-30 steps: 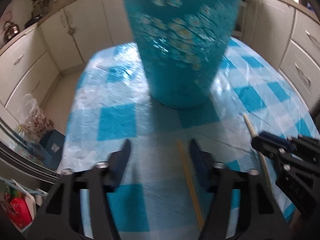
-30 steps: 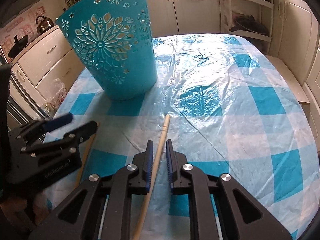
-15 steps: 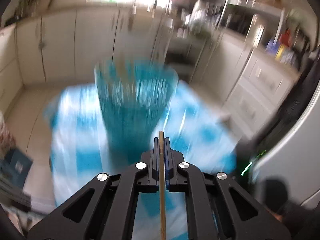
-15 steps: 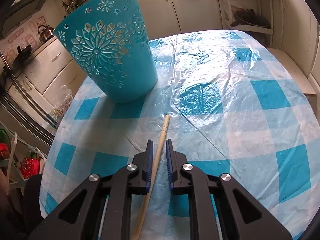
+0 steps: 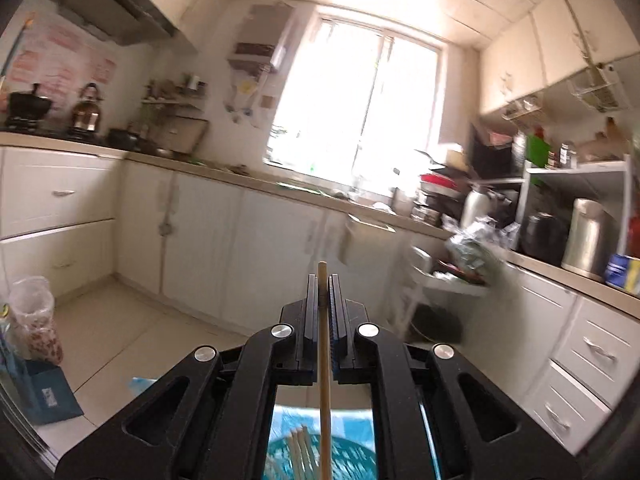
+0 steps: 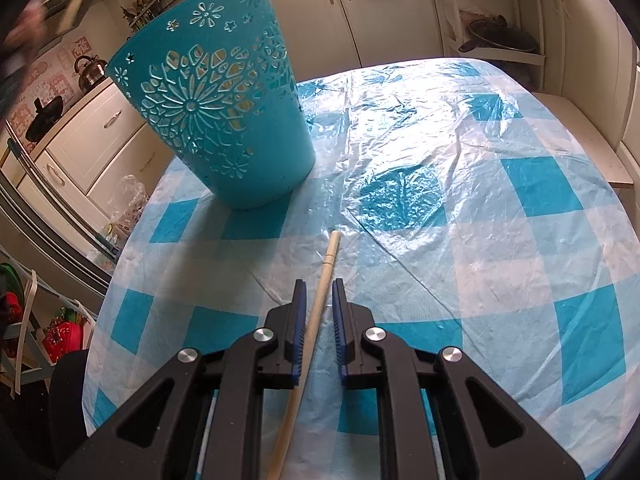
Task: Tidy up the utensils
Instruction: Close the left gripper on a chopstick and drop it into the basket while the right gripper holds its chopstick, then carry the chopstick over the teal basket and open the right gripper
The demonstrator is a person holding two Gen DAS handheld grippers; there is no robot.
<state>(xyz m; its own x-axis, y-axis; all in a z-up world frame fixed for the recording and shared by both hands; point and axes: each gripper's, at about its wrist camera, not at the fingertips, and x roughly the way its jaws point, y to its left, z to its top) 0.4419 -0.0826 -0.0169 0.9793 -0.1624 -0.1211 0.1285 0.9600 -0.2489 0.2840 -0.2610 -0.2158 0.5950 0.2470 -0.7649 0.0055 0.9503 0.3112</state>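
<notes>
My left gripper [image 5: 323,280] is shut on a thin wooden chopstick [image 5: 324,360] and is held high, pointing level at the kitchen window. Far below it, at the bottom edge of the left wrist view, is the rim of the teal cut-out basket [image 5: 352,456] with several chopsticks [image 5: 300,452] inside. In the right wrist view the basket [image 6: 224,120] stands upright at the back left of the checked tablecloth [image 6: 480,200]. My right gripper [image 6: 319,284] hangs low over the table. Its jaws stand narrowly apart around a pale chopstick [image 6: 326,256] lying on the cloth, with small gaps at the pads.
White cabinets [image 5: 208,248] and a worktop run around the room under a bright window [image 5: 360,112]. A cluttered rack [image 5: 560,208] stands to the right. On the floor to the left are a plastic bag [image 5: 32,320] and a blue box [image 5: 48,392]. The table's left edge [image 6: 116,280] is close.
My left gripper shut on the chopstick that lay on the table and lifted it high above the basket, tipping up to level. It left the right wrist view. The right gripper stayed put.
</notes>
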